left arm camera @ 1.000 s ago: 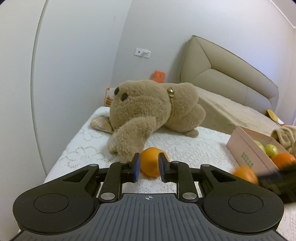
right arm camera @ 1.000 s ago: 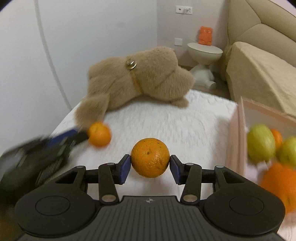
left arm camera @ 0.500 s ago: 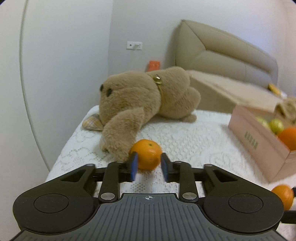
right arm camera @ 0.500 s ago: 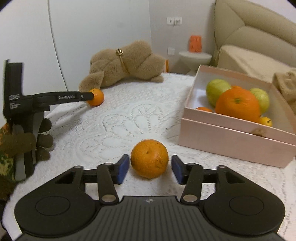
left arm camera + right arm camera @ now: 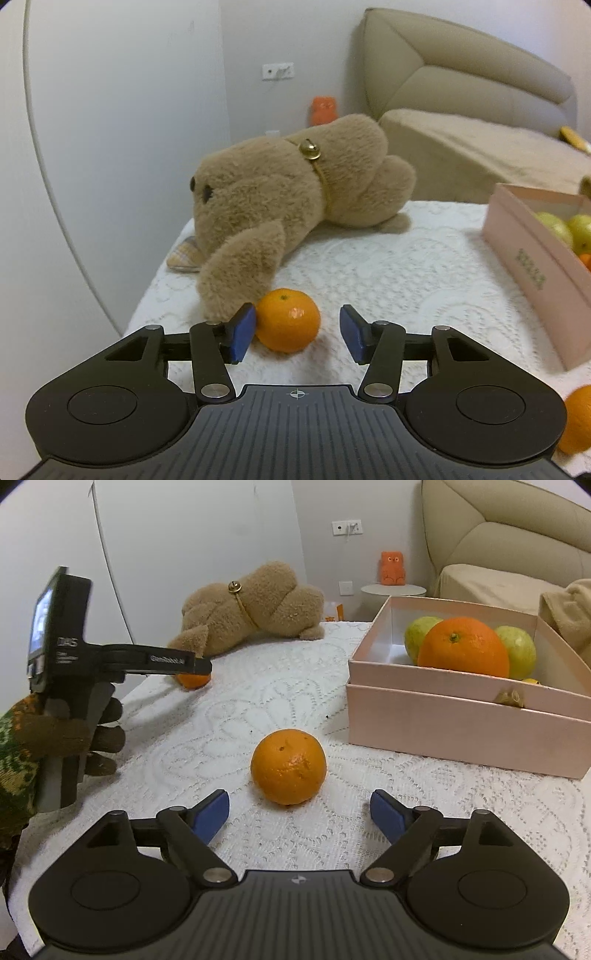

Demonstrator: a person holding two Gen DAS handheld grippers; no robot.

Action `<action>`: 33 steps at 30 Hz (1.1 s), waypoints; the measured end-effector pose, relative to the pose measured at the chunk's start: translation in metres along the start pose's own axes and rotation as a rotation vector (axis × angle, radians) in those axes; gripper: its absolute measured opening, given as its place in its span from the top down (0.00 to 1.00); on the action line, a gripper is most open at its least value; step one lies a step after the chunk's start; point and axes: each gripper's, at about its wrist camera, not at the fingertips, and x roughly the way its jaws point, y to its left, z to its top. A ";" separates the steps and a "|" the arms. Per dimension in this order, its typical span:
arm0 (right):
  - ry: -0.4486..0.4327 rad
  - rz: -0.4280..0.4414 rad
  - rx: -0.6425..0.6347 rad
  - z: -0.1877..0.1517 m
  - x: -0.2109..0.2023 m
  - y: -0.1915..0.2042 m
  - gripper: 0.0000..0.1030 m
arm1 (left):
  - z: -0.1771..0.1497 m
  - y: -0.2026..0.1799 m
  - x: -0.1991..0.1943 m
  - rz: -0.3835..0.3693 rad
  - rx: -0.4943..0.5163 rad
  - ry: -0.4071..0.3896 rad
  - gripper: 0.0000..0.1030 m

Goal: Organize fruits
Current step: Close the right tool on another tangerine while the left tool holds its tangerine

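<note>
A small orange [image 5: 287, 320] rests on the white lace cloth against a plush bear's paw. My left gripper [image 5: 297, 332] is around it with its jaws opening: the left pad touches the fruit, the right pad stands apart. From the right wrist view the left gripper [image 5: 201, 666] shows side-on over that small orange [image 5: 192, 681]. A second orange [image 5: 289, 766] lies on the cloth just ahead of my right gripper [image 5: 299, 814], whose jaws are opening and hold nothing. The pink box [image 5: 461, 716] holds a large orange [image 5: 463, 648] and green fruits [image 5: 421, 637].
A brown plush bear [image 5: 295, 199] lies across the far left of the bed. The pink box [image 5: 535, 266] stands at the right. A gloved hand [image 5: 85, 731] grips the left tool. A beige headboard and an orange figurine [image 5: 393, 568] are behind.
Both grippers have opened and let their oranges go onto the cloth. The right one came down beside the pink box, then drew back a little from its orange.
</note>
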 end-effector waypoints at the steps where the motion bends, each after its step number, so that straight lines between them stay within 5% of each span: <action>1: -0.001 0.002 0.002 0.000 0.000 -0.001 0.18 | 0.003 0.000 0.004 0.005 -0.004 0.012 0.46; 6: -0.001 0.003 0.002 -0.001 0.000 0.000 0.17 | 0.004 0.006 0.022 0.012 -0.046 0.064 0.47; 15: 0.004 0.017 0.001 -0.002 0.001 0.001 0.14 | -0.008 0.002 0.005 0.011 -0.012 0.033 0.53; 23: 0.011 0.032 0.006 0.000 0.003 -0.001 0.10 | -0.051 -0.014 -0.061 -0.240 -0.049 0.031 0.53; 33: 0.019 0.093 0.142 0.003 0.003 -0.012 0.00 | -0.068 -0.021 -0.066 -0.248 -0.056 -0.003 0.52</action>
